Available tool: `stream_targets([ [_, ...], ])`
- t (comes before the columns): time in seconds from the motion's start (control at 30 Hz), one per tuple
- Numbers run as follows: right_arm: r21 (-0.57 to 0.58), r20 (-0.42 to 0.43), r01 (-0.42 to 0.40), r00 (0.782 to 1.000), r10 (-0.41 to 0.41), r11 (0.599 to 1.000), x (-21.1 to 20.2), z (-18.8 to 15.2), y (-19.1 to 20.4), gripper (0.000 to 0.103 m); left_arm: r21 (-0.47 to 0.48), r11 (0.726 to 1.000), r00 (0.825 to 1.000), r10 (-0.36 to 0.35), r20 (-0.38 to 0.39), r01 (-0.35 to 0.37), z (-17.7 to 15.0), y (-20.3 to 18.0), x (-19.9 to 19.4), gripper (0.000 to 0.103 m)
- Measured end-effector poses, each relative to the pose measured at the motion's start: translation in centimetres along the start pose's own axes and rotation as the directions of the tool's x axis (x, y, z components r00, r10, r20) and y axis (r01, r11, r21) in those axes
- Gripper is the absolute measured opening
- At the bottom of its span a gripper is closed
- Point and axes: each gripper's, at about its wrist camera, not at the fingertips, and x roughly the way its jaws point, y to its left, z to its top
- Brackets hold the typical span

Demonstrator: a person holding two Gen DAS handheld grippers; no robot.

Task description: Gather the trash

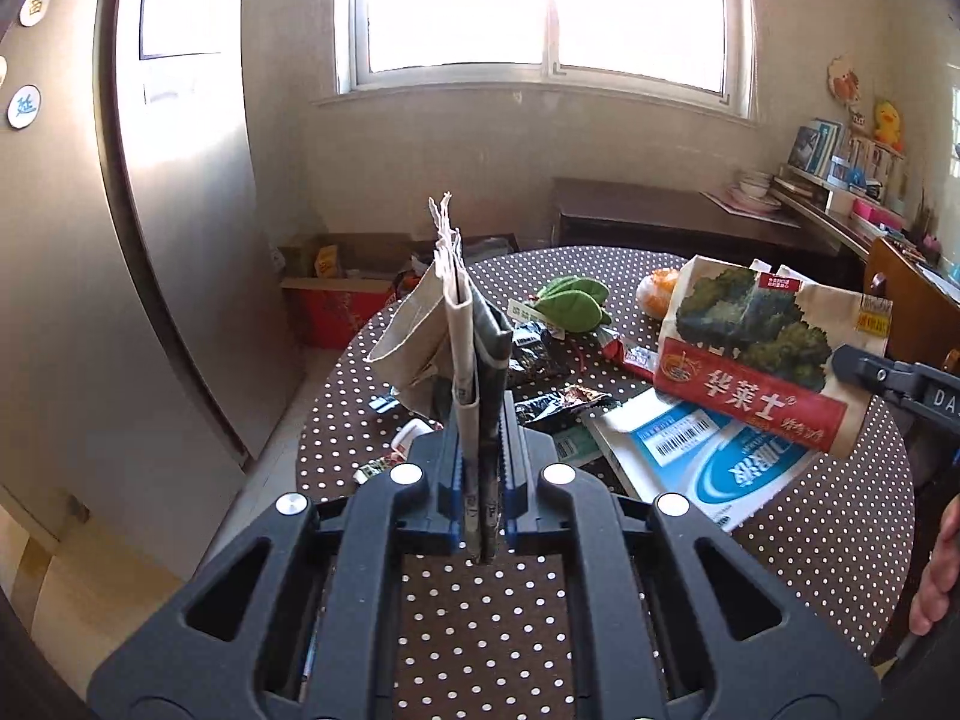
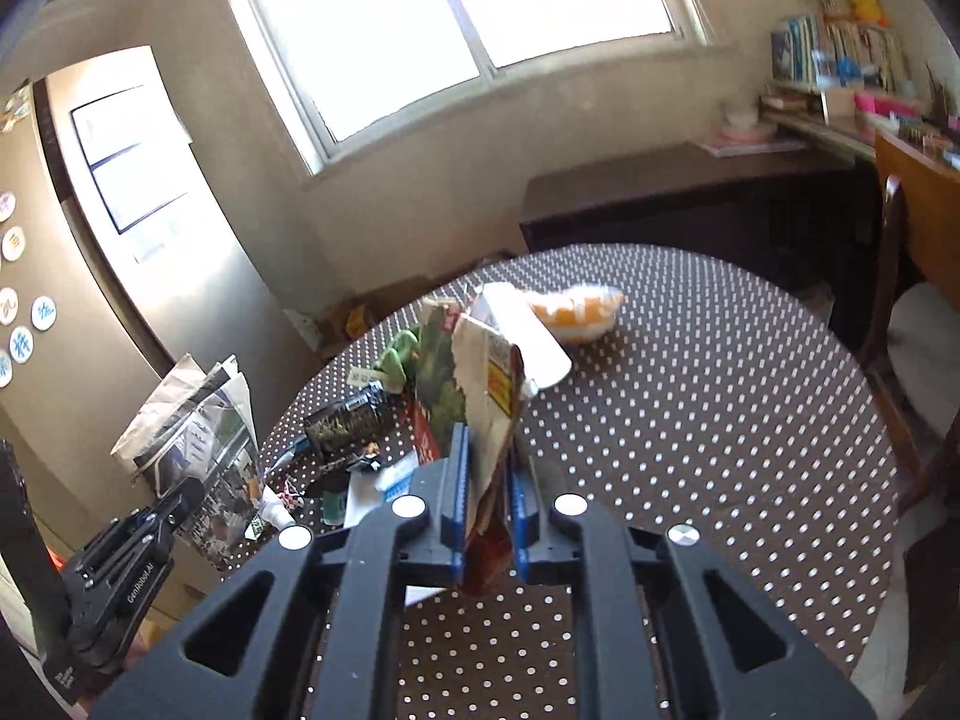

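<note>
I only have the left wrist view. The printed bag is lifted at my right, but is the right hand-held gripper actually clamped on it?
Observer: Yes. In the right wrist view, the right hand-held gripper has its pads pressed on the torn edge of the printed paper bag.
Operator: What's on the table behind that bag?
Observer: An orange packet lies near the far rim. To its right the table shows only polka-dot cloth.
Operator: And my newspaper?
Observer: From that side the newspaper fans open with its printed pages showing, above the left hand-held gripper at the table's left edge.
</note>
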Motion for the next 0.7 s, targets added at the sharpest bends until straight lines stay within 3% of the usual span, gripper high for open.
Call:
stream_targets([
  [0.1, -0.011, -0.010, -0.012, 1.000, 0.012, 1.000, -0.8, -0.4, 0.0, 0.013, -0.006, 1.000, 1.000, 0.008, 0.020, -0.007, -0.2, 0.4, -0.9, 0.010],
  [0.17, -0.045, -0.036, 0.001, 0.999, -0.003, 0.999, -0.6, -0.8, 0.2, 0.022, -0.007, 1.000, 0.999, 0.009, 0.030, -0.009, -0.4, 0.4, -1.4, 0.010],
  [0.2, -0.050, -0.046, 0.019, 0.999, -0.022, 0.999, -0.4, -1.1, 0.2, 0.029, -0.006, 1.000, 0.999, 0.009, 0.032, -0.009, -0.4, 0.5, -1.6, 0.010],
  [0.23, -0.055, -0.061, 0.024, 0.998, -0.027, 0.998, -0.1, -1.3, 0.2, 0.048, -0.005, 1.000, 0.999, 0.010, 0.033, -0.010, -0.5, 0.5, -1.8, 0.010],
  [0.27, -0.054, -0.069, 0.017, 0.997, -0.021, 0.998, 0.1, -1.6, 0.1, 0.054, -0.004, 1.000, 0.999, 0.012, 0.034, -0.012, -0.5, 0.5, -2.0, 0.010],
  [0.33, -0.039, -0.068, 0.021, 0.997, -0.024, 0.999, 0.6, -2.0, -0.2, 0.048, -0.002, 1.000, 0.999, 0.018, 0.035, -0.018, -0.7, 0.4, -2.2, 0.010],
  [0.37, -0.039, -0.070, 0.025, 0.997, -0.028, 0.999, 0.8, -2.2, -0.2, 0.028, -0.001, 1.000, 0.999, 0.020, 0.035, -0.020, -0.8, 0.4, -2.3, 0.010],
  [0.4, -0.048, -0.072, 0.036, 0.997, -0.039, 0.998, 1.0, -2.3, -0.2, 0.018, -0.001, 1.000, 0.999, 0.021, 0.035, -0.021, -0.8, 0.4, -2.4, 0.010],
  [0.53, -0.020, -0.116, 0.035, 0.993, -0.037, 0.999, 1.6, -2.7, -0.6, 0.017, -0.002, 1.000, 0.999, 0.028, 0.034, -0.027, -0.8, 0.2, -2.7, 0.010],
  [0.6, 0.008, -0.142, 0.075, 0.987, -0.073, 0.997, 1.9, -2.9, -1.1, 0.045, -0.007, 0.999, 0.999, 0.033, 0.036, -0.033, -0.9, 0.3, -2.9, 0.010],
  [0.63, 0.030, -0.167, 0.084, 0.983, -0.077, 0.996, 2.2, -3.1, -1.5, 0.078, -0.010, 0.999, 0.999, 0.033, 0.035, -0.032, -0.9, 0.4, -2.9, 0.010],
  [0.7, 0.054, -0.145, 0.098, 0.985, -0.089, 0.994, 1.7, -3.9, -2.1, 0.082, -0.012, 0.999, 0.999, 0.034, 0.036, -0.034, -1.0, 0.5, -3.0, 0.010],
])
